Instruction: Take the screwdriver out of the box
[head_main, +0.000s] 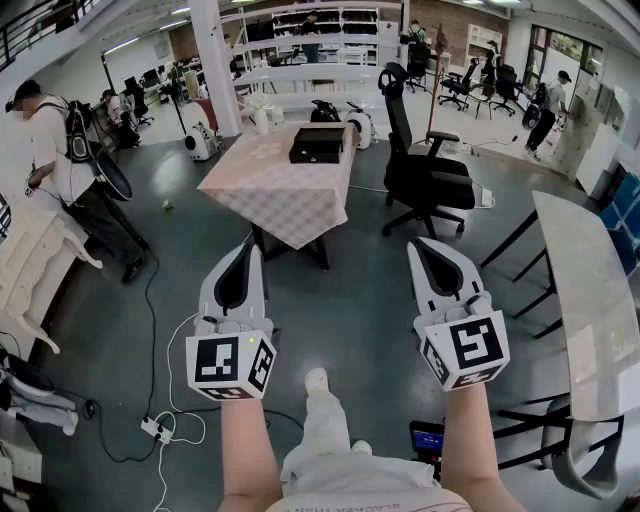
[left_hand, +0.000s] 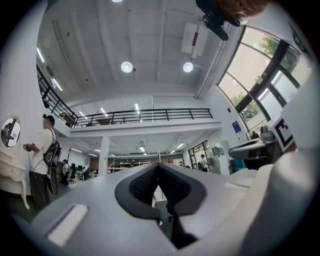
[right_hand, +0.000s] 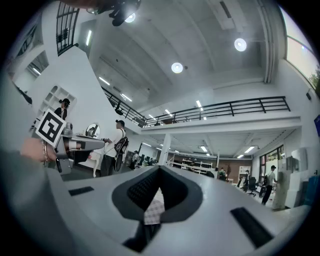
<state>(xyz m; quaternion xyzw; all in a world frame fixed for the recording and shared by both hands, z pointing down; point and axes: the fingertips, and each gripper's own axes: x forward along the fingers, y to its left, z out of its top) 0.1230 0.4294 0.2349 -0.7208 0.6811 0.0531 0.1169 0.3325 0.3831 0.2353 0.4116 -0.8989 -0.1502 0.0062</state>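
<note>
Two tools, left tool (head_main: 248, 250) and right tool (head_main: 420, 245), both had jaws together, nothing in them. The box (head_main: 318, 145) sat on the bench (head_main: 270, 195) straight ahead, well apart, roughly midway between them. Couldn't see the screwdriver, guessing it was inside.
</note>
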